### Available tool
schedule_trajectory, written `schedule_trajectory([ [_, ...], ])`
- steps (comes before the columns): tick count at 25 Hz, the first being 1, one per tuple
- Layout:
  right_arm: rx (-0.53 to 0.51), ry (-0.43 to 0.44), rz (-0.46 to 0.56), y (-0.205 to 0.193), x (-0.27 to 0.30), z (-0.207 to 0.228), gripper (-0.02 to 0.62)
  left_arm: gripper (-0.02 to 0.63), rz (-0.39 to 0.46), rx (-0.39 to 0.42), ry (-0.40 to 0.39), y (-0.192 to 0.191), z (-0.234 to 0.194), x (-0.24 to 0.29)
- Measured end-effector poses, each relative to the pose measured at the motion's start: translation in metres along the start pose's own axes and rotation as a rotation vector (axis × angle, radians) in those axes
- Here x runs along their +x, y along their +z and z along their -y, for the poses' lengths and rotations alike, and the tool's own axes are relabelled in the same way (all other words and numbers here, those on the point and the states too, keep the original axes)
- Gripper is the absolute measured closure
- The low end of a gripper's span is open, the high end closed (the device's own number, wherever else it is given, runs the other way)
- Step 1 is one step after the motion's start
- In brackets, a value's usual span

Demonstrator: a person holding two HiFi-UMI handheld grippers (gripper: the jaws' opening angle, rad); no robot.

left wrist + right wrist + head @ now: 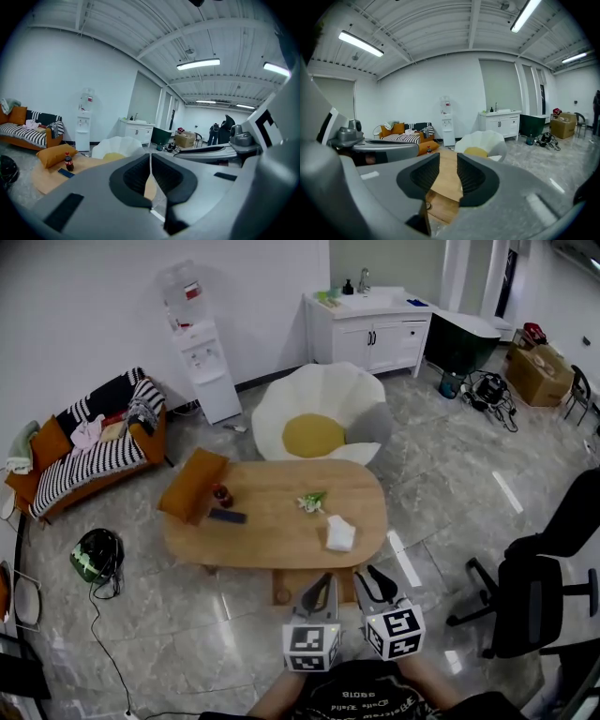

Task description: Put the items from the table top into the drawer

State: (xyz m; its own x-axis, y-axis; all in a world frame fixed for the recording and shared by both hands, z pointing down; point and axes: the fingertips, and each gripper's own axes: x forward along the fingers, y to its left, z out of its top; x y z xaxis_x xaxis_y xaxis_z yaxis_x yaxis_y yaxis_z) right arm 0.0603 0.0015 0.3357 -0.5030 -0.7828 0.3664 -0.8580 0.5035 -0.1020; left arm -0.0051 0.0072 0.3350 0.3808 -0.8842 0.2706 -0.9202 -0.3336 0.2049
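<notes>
Head view shows the left gripper (323, 585) and right gripper (371, 576) side by side before the near edge of the table (272, 545), aimed at the drawer (298, 579) beneath it, probably to open it first. The left jaws are pressed together and empty. The right jaws stand narrowly apart, also empty. The bottle (222, 494), dark bar (227, 517), green item (312, 502) and white packet (340, 533) lie on the tabletop. No label is legible.

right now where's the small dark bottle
In the head view, the small dark bottle stands at the left end of the wooden table, right beside the orange cushion, with a dark flat item just nearer the person.
</notes>
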Motion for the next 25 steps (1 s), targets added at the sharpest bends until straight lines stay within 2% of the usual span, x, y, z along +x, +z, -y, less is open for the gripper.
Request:
schedule_trajectory([
  [6,0.064,-0.016,-0.012,0.003,0.016,0.009,0.38,0.589,-0.013,-0.006,0.003,-0.002,-0.01,0.012],
  [12,0.101,-0.008,-0.047,-0.003,0.038,0.018,0.316,0.589,-0.05,-0.028,0.048,-0.01,-0.029,0.028],
  [18,0.145,-0.008,-0.095,-0.011,0.067,0.038,0.287,0.589,-0.064,-0.037,0.088,-0.014,-0.04,0.054],
  [25,0.129,0.026,-0.144,-0.005,0.11,0.066,0.287,0.589,-0.081,-0.081,0.145,-0.011,-0.058,0.094],
])
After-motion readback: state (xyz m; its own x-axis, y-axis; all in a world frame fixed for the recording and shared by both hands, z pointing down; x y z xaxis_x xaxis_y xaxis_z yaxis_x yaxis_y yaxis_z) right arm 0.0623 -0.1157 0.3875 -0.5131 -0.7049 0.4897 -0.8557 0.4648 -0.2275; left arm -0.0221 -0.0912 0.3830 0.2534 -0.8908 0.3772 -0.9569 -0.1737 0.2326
